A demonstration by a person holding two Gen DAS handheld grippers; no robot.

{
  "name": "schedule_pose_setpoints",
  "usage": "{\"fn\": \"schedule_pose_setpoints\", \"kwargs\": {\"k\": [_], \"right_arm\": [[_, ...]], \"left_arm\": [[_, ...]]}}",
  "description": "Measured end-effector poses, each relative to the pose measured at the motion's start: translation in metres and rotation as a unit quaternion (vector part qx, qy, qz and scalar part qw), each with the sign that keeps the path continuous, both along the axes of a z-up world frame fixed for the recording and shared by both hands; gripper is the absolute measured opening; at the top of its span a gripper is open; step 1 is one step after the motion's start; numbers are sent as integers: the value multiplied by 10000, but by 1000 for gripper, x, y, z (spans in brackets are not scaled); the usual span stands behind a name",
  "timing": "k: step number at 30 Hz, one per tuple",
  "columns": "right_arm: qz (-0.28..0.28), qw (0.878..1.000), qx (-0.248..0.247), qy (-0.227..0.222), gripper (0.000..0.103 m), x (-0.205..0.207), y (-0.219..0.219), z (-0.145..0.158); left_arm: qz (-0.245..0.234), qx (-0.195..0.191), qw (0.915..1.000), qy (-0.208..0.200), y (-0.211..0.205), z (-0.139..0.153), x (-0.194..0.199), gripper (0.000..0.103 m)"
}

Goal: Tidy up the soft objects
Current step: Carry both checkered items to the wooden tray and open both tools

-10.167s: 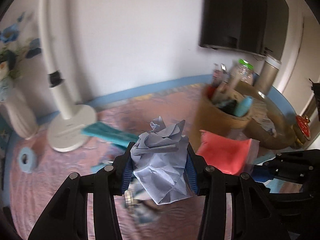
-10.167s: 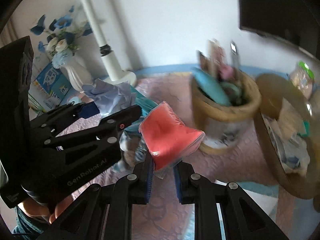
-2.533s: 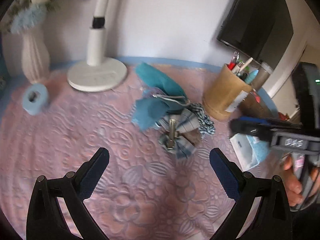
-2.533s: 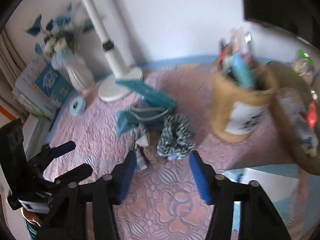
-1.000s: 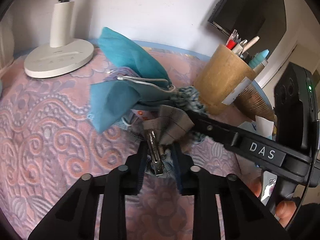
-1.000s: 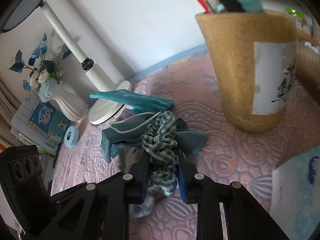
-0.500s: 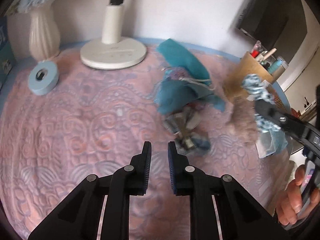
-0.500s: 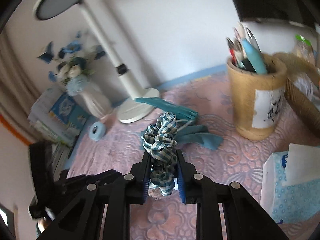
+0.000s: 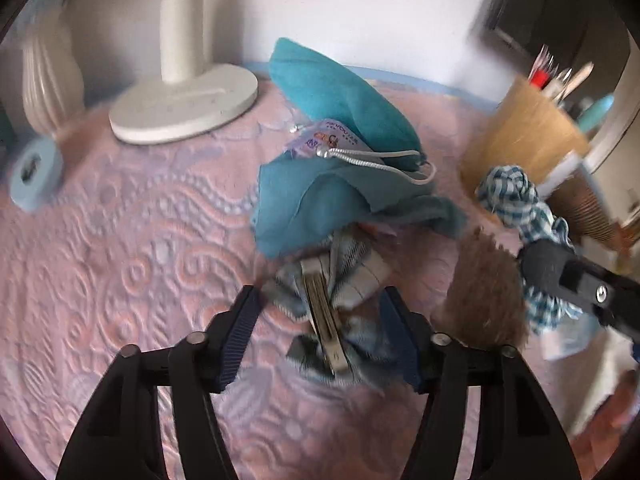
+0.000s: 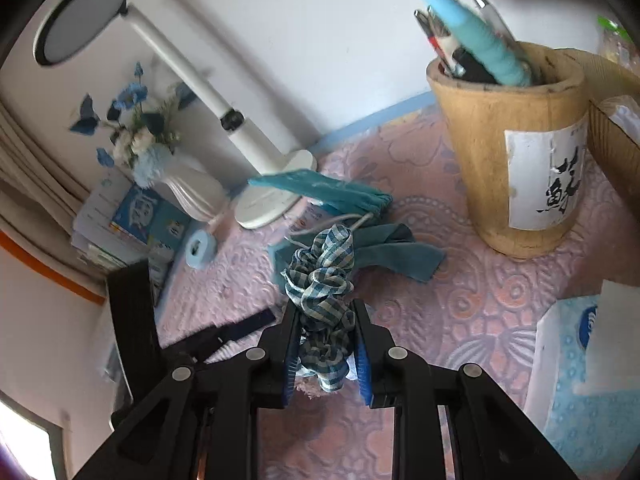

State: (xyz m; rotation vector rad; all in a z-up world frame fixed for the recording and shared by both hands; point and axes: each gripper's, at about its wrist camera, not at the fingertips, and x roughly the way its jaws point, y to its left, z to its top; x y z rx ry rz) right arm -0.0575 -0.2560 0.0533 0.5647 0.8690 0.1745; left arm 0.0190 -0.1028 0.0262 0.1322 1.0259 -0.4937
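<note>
Between the right gripper pads, clamped, hangs the blue-checked scrunchie, crumpled, long axis vertical. Left gripper, jaws just opening, straddles the striped hair bow without contact; its metal clip runs near-far.

My left gripper sits low in the view, jaws parted and just opened wider, straddling the grey-blue bow clip with its metal clasp; I can't see the pads pressing it. At twelve o'clock from the clip, the teal cloth heap with a white drawstring. At three o'clock, my right gripper comes in carrying the checked scrunchie, with a brown fuzzy piece just beside it. Lamp base at eleven o'clock, blue tape roll at nine, pen pot at two, all on the pink patterned tablecloth.
</note>
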Motion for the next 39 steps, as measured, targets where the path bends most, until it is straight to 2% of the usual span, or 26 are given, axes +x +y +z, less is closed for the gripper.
{"fn": "schedule_pose_setpoints", "kwargs": {"k": [1, 3, 5, 7, 12, 15, 18, 22, 26, 30, 32, 35, 39], "right_arm": [[-20, 9999, -88, 43, 23, 0, 1, -2], [11, 10000, -22, 30, 23, -3, 0, -4], [118, 9999, 46, -45, 23, -6, 2, -1], [237, 9996, -147, -103, 23, -8, 9, 5], [542, 9959, -724, -78, 23, -5, 38, 9], [384, 9958, -835, 19, 23, -2, 40, 6], [41, 9962, -872, 60, 23, -5, 25, 12], [-238, 9971, -723, -6, 23, -14, 0, 35], [-546, 9957, -738, 104, 23, -24, -23, 55], [-993, 9938, -318, 399, 23, -34, -64, 54], [-1183, 9923, -94, 353, 23, -41, -83, 52], [-1517, 9880, -10, 300, 23, -51, -108, 55], [-1762, 9842, -10, 154, 23, -62, -131, 62]], "left_arm": [[9, 170, 9998, -128, -4, -1, -2, 32], [-126, 176, 9995, -242, -6, 2, -7, 18], [-72, 285, 9990, -337, -2, 5, -12, 16], [-39, 320, 9985, -435, 9, 12, -17, 16], [234, -8, 9988, -422, 49, 29, -20, 16], [308, -335, 9984, -345, 66, 35, -15, 16], [228, -588, 9973, -364, 63, 40, -11, 16], [-123, -723, 9968, -329, 35, 44, -7, 16], [-674, -871, 9926, -506, -1, 67, -19, 16], [-1182, -877, 9876, -549, -40, 73, -21, 17], [-1366, -935, 9850, -478, -58, 73, -21, 17], [-1662, -1043, 9800, -337, -84, 72, -22, 17], [-1972, -977, 9742, -493, -117, 75, -31, 17]]}}
